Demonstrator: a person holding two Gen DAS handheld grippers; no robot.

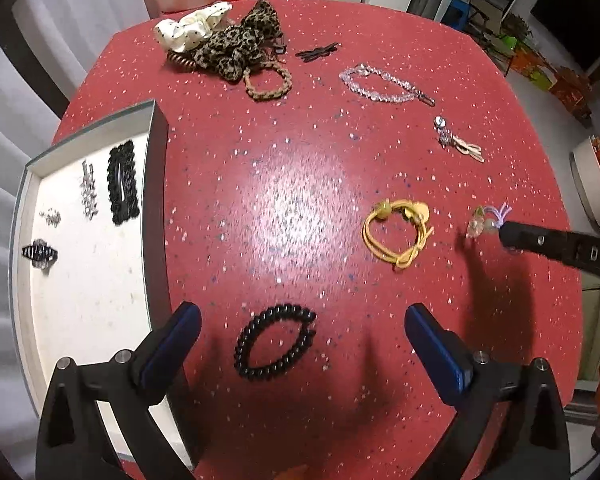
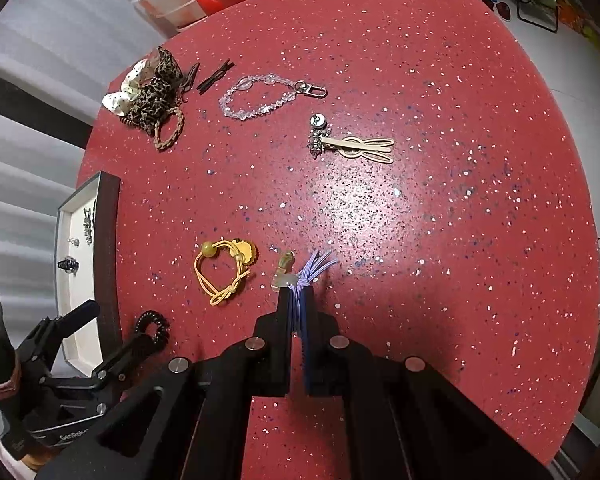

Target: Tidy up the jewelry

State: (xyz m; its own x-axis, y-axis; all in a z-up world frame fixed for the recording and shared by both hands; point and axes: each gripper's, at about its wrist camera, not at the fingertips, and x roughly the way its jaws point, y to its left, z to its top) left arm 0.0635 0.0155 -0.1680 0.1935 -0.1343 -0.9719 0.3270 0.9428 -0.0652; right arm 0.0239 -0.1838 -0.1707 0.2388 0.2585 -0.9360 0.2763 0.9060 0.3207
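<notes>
My counter (image 1: 300, 208) is glossy red with pale speckles, glare in the middle. My left tool (image 1: 300, 320): matt black plastic, blue rubbery pads (image 1: 172, 344), bare metal pins. Right tool (image 2: 298, 300): same matt black plastic, nipped onto thin lilac elastic cord (image 2: 316, 266). Black coil hair tie (image 1: 276, 342): shiny plastic. Yellow hair tie (image 1: 396, 232): smooth cord, glossy beads. Bead chain (image 2: 256, 96): clear, glassy, metal clasp. Scrunchies (image 1: 220, 40): soft cloth. Tray (image 1: 156, 184): matt white inside, dark rim.
</notes>
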